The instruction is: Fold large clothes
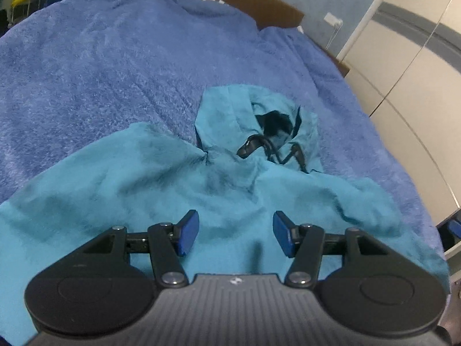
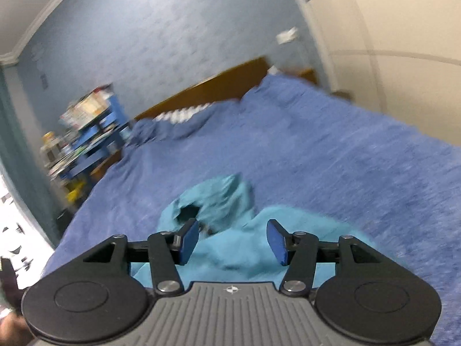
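Hoodie: teal, spread on bed, hood far
Left claw: apart, holding nothing
Right claw: apart, holding nothing

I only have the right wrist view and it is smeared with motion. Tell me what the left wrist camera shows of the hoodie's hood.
Observer: The teal hoodie lies on the blue blanket with its hood pointing toward the headboard. A dark lining shows in the hood opening.
Operator: Report the drawstrings.
Observer: Black drawstrings lie loose across the neck, below the hood opening.
Operator: Give me the left tool's state.
Observer: The left tool is open, over the hoodie's body, with nothing between its pads.
Operator: And mine.
Observer: The right tool is open too, with nothing between its pads.
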Motion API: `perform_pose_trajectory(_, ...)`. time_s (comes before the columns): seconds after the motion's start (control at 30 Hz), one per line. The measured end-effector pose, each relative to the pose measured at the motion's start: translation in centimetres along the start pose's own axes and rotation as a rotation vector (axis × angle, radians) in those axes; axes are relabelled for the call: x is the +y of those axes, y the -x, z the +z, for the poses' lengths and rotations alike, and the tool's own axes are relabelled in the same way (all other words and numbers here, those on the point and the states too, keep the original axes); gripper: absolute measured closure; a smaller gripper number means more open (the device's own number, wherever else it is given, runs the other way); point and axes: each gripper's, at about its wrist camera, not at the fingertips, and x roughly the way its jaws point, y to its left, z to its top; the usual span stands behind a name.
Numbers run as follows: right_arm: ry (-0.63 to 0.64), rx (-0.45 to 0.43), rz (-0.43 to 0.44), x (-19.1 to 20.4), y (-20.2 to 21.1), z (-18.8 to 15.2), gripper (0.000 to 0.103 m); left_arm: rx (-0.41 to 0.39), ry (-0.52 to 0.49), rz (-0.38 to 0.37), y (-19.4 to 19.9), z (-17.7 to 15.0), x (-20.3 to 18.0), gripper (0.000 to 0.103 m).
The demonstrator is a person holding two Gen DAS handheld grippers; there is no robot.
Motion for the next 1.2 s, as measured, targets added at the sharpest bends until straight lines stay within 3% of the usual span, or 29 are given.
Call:
perform_pose_trajectory(0.1, 0.040, 0.073, 0.022, 0.0, -2.3, 0.0, 0.046, 0.017, 0.018, 0.008, -2.0, 0.3, 0.1, 0.048)
perform_pose_trajectory(0.17, 0.062, 0.123, -0.008, -0.6, -4.8, -0.1, 0.047, 0.027, 0.024, 0.010, -3.1, 0.5, 0.0, 0.048)
perform_pose_trajectory(0.3, 0.151, 0.255, -0.214, -3.7, -8.3, -1.5, 0.053, 0.040, 0.028, 0.006, -4.4, 0.6, -0.2, 0.048)
perform_pose_trajectory(0.4, 0.024, 0.363, -0.279, -8.6, -8.0, -3.1, 0.060, 0.065, 0.013, 0.006, -5.8, 0.4, -0.6, 0.048)
perform_pose_trajectory(0.57, -0.213, 0.410, -0.238, -13.1, -5.4, -2.9, 0.061, 0.110, -0.049, 0.018, -8.8, -0.6, -2.2, 0.043)
perform_pose_trajectory(0.63, -0.213, 0.402, -0.237, -13.4, -4.6, -2.9, 0.059, 0.110, -0.069, 0.019, -9.3, -0.7, -2.8, 0.043)
perform_pose_trajectory(0.73, -0.171, 0.342, -0.235, -12.6, -3.4, -2.1, 0.043, 0.102, -0.042, -0.012, -9.2, 0.0, -2.6, 0.043)
perform_pose_trajectory(0.83, -0.136, 0.268, -0.166, -10.8, -3.6, -0.5, 0.035, 0.077, -0.018, -0.038, -8.7, 1.5, -1.9, 0.043)
perform_pose_trajectory(0.9, -0.119, 0.243, -0.111, -9.5, -4.8, 1.1, 0.026, 0.063, -0.016, -0.025, -8.5, 2.6, -1.4, 0.043)
perform_pose_trajectory(1.1, -0.068, 0.265, 0.066, -5.3, -10.1, 4.0, 0.019, 0.038, 0.000, 0.014, -9.4, 6.6, 0.9, 0.043)
perform_pose_trajectory(1.2, -0.079, 0.301, 0.108, -4.3, -14.2, 4.9, 0.018, 0.024, 0.005, 0.021, -10.7, 8.6, 1.9, 0.042)
